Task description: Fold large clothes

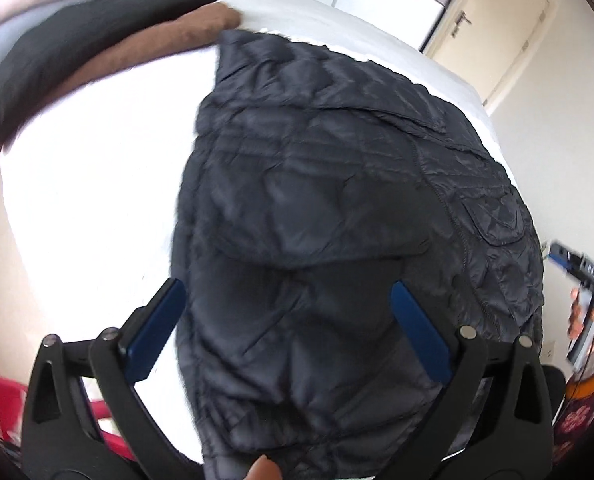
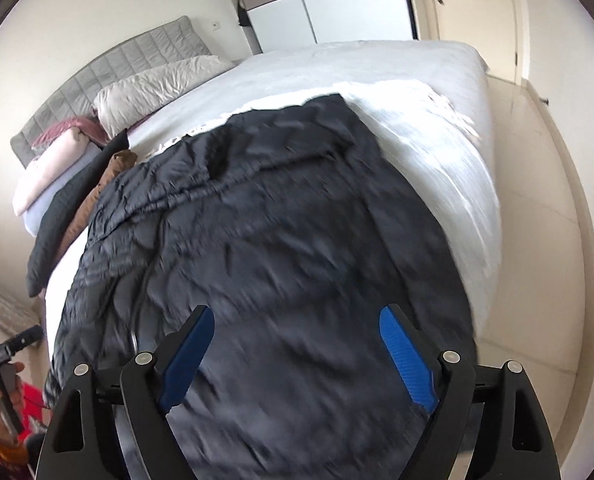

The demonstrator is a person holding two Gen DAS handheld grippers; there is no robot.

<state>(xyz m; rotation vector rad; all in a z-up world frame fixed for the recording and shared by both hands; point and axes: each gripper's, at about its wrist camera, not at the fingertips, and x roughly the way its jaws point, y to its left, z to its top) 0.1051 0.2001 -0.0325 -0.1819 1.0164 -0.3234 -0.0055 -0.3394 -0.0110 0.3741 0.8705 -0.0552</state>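
A dark navy quilted jacket (image 1: pixel 337 184) lies spread on the white bed (image 1: pixel 81 184), with a flap pocket toward its right side. It also fills the right wrist view (image 2: pixel 265 248), somewhat blurred. My left gripper (image 1: pixel 287 292) is open above the jacket's near end, blue pads wide apart, holding nothing. My right gripper (image 2: pixel 295 316) is open above the jacket's near edge, also empty. The right gripper shows at the right edge of the left wrist view (image 1: pixel 585 268); the left gripper shows at the left edge of the right wrist view (image 2: pixel 1 356).
A black garment (image 1: pixel 69 52) and a brown garment (image 1: pixel 157 40) lie on the bed beyond the jacket. Pillows (image 2: pixel 157 84) and a grey headboard (image 2: pixel 109 68) stand at the far end. A wardrobe (image 2: pixel 329 8), a door (image 1: pixel 497 32) and bare floor (image 2: pixel 537 208) are on the right. A red object (image 1: pixel 1 404) sits low at left.
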